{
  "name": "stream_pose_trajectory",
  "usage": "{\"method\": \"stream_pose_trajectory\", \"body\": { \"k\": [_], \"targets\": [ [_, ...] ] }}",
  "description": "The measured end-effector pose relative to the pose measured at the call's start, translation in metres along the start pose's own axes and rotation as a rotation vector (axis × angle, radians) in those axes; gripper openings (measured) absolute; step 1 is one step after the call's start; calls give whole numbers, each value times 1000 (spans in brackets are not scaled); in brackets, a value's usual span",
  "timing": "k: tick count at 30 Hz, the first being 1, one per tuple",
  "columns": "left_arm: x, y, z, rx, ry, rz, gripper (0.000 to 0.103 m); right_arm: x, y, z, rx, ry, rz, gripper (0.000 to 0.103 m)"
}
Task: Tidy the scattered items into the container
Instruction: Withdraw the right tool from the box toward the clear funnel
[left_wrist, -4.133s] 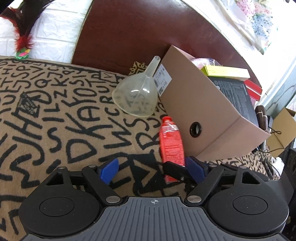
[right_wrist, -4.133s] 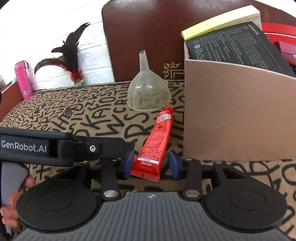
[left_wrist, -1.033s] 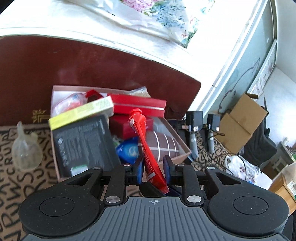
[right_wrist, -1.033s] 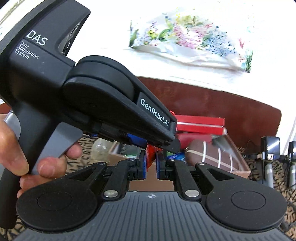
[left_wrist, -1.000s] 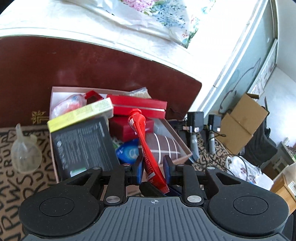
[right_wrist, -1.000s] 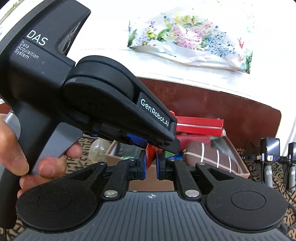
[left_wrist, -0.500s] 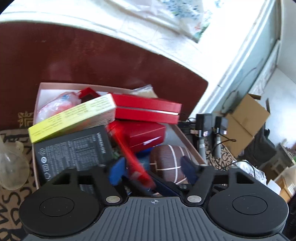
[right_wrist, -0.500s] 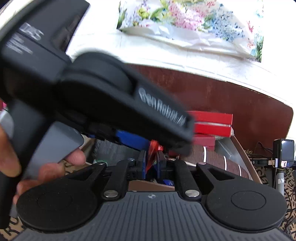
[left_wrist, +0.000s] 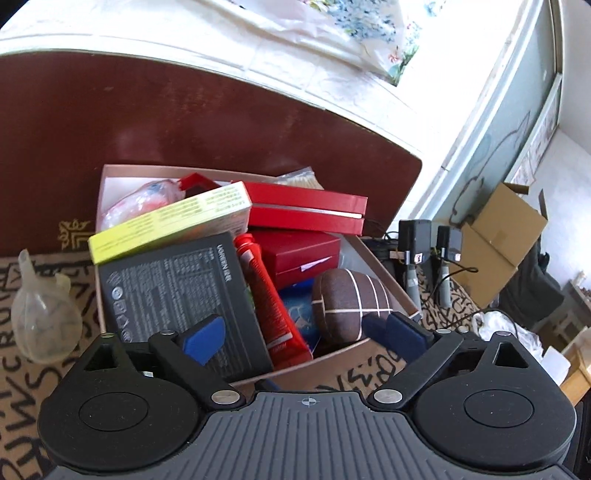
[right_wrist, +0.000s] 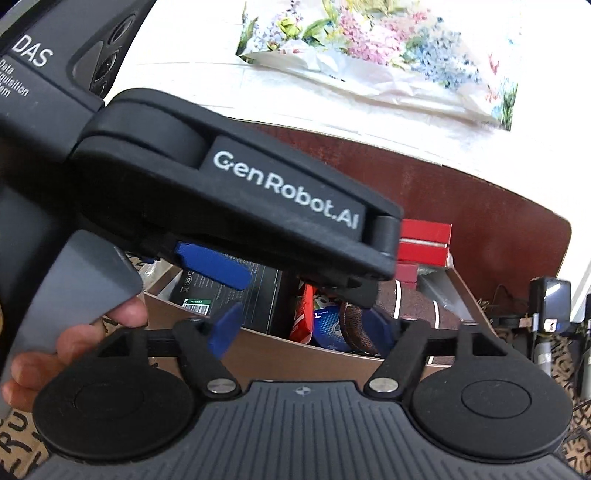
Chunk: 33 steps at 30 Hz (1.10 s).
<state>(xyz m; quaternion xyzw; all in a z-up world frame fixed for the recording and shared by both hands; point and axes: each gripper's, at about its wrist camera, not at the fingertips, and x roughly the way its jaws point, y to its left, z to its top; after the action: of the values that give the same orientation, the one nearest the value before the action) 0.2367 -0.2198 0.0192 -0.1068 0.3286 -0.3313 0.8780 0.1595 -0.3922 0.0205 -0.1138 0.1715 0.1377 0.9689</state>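
- Wide apart and holding nothing, the jaws of my left gripper (left_wrist: 306, 334) hang over the near edge of the cardboard box (left_wrist: 332, 360) in the left wrist view. Judging by that spread, the job of letting go is done.
- Below them the red tube (left_wrist: 271, 299) lies inside the box, slanted between the black carton (left_wrist: 177, 288) and a blue item, cap pointing to the far side. It looks wedged there because the box is crowded.
- Around it sit a yellow-green carton (left_wrist: 173, 221), red boxes (left_wrist: 306, 210) and a brown striped pouch (left_wrist: 349, 299), all piled high.
- Left of the box, a clear funnel (left_wrist: 42, 317) rests on the lettered cloth, well apart from my jaws. I judge it the next thing to tidy.
- From the right wrist view, my right gripper (right_wrist: 299, 326) also has its jaws spread and empty, near the box's front wall.
- My left gripper's black body crosses most of this view and hides much of the box. Only a strip of the red tube shows beneath it, so the right side has little room to work.
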Motion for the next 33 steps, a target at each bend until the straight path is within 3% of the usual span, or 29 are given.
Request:
{"method": "stream_pose_trajectory", "body": {
  "k": [6, 10, 13, 19, 33],
  "targets": [
    [-23, 2, -8, -20, -25, 10, 103, -15, 1, 0, -36, -12, -5, 94],
    [-44, 2, -16, -4, -68, 64, 103, -26, 3, 0, -64, -26, -22, 100],
    [-58, 5, -20, 15, -81, 128, 103, -34, 3, 1, -79, -25, -34, 100],
    [-85, 23, -29, -32, -75, 158, 103, -50, 5, 2, -99, -16, -31, 101],
    [-136, 76, -47, -102, -86, 218, 103, -59, 70, 31, -227, -32, 35, 101]
  ]
}}
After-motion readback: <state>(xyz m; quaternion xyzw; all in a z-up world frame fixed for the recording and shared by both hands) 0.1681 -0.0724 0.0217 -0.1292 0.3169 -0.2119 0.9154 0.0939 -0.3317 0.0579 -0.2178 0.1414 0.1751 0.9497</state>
